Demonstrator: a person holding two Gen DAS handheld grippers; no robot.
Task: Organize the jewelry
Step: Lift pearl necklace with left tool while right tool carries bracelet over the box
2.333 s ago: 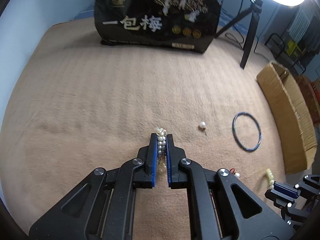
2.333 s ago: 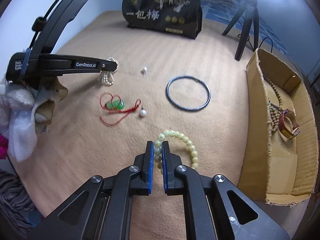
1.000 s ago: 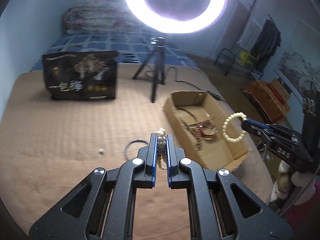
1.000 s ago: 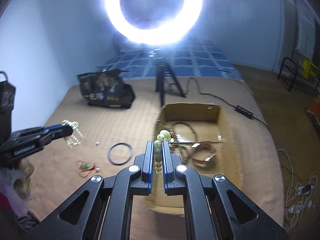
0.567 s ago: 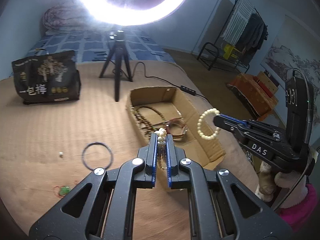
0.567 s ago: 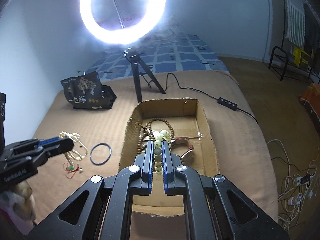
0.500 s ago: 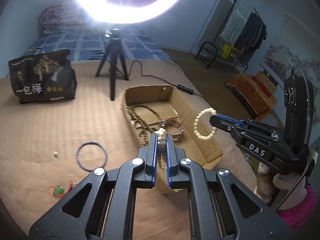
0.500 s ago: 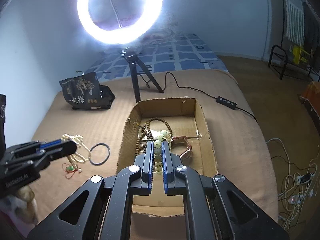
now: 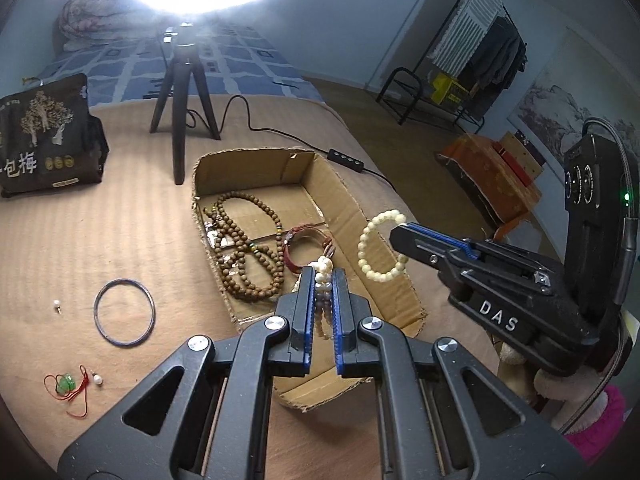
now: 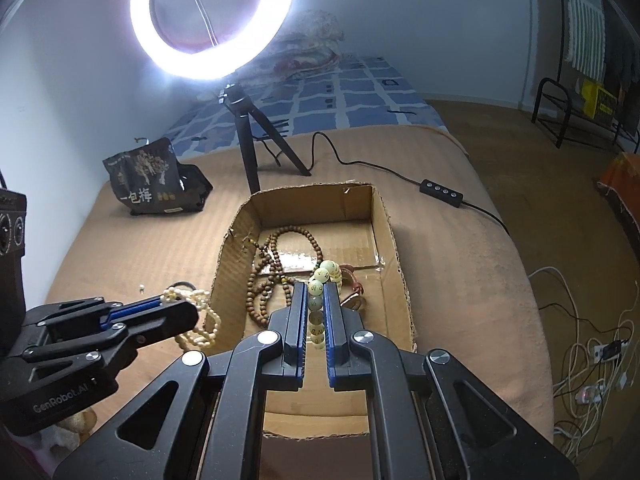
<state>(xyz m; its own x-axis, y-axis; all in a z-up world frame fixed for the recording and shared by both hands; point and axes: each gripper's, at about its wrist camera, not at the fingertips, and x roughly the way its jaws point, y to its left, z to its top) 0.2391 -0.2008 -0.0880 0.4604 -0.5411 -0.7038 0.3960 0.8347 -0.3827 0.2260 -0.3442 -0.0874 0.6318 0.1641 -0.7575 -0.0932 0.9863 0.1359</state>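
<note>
The box (image 10: 394, 248) is open on top, so entry from above is free; its far end, toward the upper part of the right-wrist frame, is bare floor. Wooden beads (image 10: 276, 268) and a red bangle (image 9: 306, 248) fill its left and middle. Left of the box the blanket (image 9: 120, 232) is open except for a dark ring (image 9: 124, 306) and a red cord (image 9: 70, 386) at lower left. A tripod (image 9: 182, 92) and its cable (image 10: 360, 162) block the top, and a bag (image 9: 44, 140) sits at upper left
</note>
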